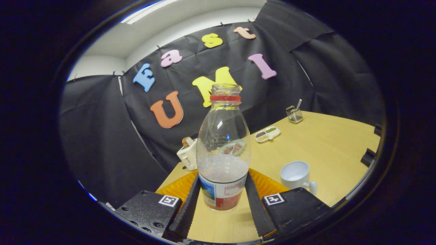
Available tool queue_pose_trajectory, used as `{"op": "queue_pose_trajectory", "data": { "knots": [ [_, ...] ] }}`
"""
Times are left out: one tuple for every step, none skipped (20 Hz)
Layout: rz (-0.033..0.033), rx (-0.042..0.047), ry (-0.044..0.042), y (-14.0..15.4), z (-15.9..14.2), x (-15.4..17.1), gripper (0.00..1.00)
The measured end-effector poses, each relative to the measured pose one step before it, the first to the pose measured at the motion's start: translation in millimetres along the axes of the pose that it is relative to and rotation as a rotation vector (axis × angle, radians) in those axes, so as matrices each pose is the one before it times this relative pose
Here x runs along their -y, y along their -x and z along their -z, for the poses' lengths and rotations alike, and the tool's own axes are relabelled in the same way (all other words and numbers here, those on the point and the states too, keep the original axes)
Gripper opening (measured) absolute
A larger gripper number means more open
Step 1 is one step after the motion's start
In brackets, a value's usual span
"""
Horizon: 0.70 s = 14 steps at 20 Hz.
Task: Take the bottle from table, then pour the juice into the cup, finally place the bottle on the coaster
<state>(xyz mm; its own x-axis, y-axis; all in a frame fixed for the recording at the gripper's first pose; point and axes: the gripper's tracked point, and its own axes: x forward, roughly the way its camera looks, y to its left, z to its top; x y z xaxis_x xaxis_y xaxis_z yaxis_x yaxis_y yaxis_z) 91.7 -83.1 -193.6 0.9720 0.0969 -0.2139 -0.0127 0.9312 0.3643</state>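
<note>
bottle (223,160) upright between gripper (222,194) fingers, jaws clasping its labelled base, cup (295,175) just right

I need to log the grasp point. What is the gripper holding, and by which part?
The gripper holds the clear plastic bottle with a red neck ring, one finger on each side of its labelled lower body, near the base.

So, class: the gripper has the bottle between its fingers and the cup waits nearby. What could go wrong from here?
1. The bottle has no cap, so tilting it early may spill juice on the table.
2. The gripper holds it only near the base, so the tall bottle could tip or slip.
3. The cup is small, so the pour could miss it.
</note>
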Motion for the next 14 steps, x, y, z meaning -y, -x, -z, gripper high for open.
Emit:
{"op": "queue_pose_trajectory", "data": {
  "knots": [
    [-0.01538,0.01922,0.02483,-0.03,-5.76,-6.34,0.76],
    [-0.00996,0.02057,0.02072,-2.61,-4.9,-4.89,0.76],
    [0.00361,0.01805,0.02919,-3.19,-4.1,-1.04,0.76],
    [0.01418,0.00674,0.0387,-4.89,-2.45,2.14,0.76],
    [0.01436,-0.00171,0.04204,-5.26,-0.81,2.04,0.76],
    [0.01197,-0.00419,0.03886,-4.55,-2.17,-1.27,0.76],
    [0.01851,-0.00342,0.03041,-5.52,-2.1,0.97,0.76],
    [0.01737,-0.00441,0.02761,-6.47,-0.82,0.73,0.76],
    [0.00919,-0.00193,0.02436,-7.41,-1.37,-1.38,0.76],
    [-0.0038,0.00082,0.01576,-7.23,-1.27,-3.52,0.76],
    [-0.02008,-0.00744,0.01246,-8.91,1.87,-5.9,0.76],
    [-0.00102,-0.00652,0.01634,-10.83,3.55,-3.21,0.76],
    [0.00441,-0.00563,0.01965,-9.03,2.29,0.59,0.76],
    [-0.00197,-0.00672,0.01696,-7.29,2.77,-0.76,0.76]
  ]
}}
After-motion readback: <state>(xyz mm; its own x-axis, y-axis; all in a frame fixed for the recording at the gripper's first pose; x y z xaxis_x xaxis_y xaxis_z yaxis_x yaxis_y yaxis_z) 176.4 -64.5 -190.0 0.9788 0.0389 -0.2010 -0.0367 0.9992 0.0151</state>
